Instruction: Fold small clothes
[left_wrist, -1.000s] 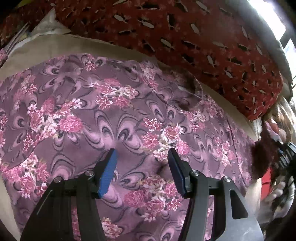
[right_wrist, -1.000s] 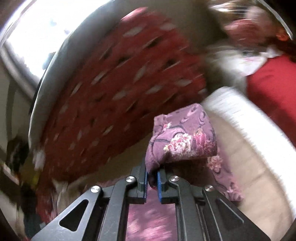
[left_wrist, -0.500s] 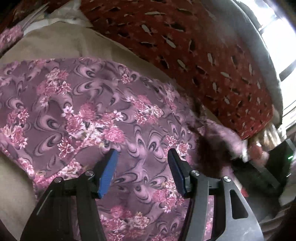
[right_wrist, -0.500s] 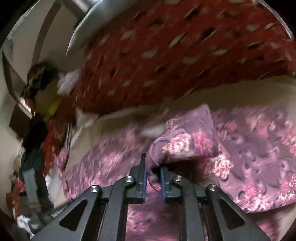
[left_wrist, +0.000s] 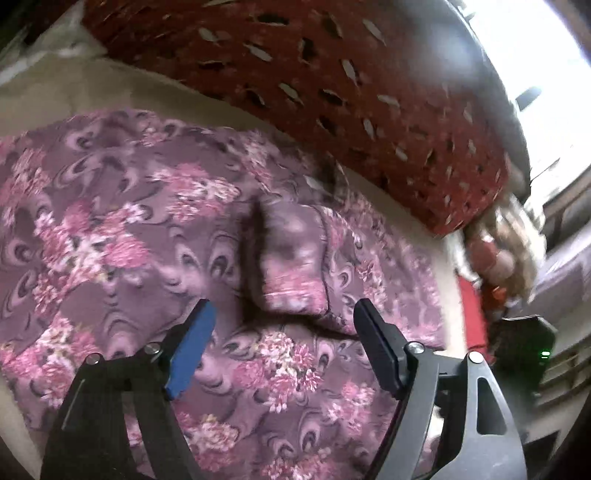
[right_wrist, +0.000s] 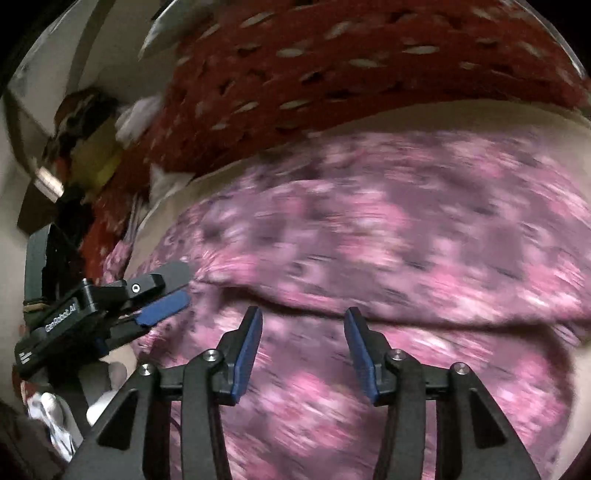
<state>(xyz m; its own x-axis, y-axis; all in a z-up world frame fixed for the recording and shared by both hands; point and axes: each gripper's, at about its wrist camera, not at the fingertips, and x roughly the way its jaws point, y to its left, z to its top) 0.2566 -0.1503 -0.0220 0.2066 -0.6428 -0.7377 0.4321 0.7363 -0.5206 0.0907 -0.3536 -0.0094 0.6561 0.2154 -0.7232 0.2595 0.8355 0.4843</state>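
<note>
A purple garment with pink flowers (left_wrist: 122, 236) lies spread on a beige surface. One part of it is folded over onto the rest, with the folded flap (left_wrist: 291, 266) lying in the middle. My left gripper (left_wrist: 282, 325) is open and empty just above the cloth, in front of the flap. My right gripper (right_wrist: 303, 325) is open and empty above the garment (right_wrist: 406, 229), which is blurred in the right wrist view, near a fold edge. The left gripper also shows in the right wrist view (right_wrist: 177, 286) at the left, open.
A red patterned cushion (left_wrist: 351, 85) lies along the far edge of the beige surface (left_wrist: 74, 85). A bright window (left_wrist: 535, 44) is at the upper right. Clutter and a red item (left_wrist: 472, 317) sit to the right.
My right gripper has let go of the garment's corner, which now lies folded over the cloth, and has opened. My left gripper has opened wider.
</note>
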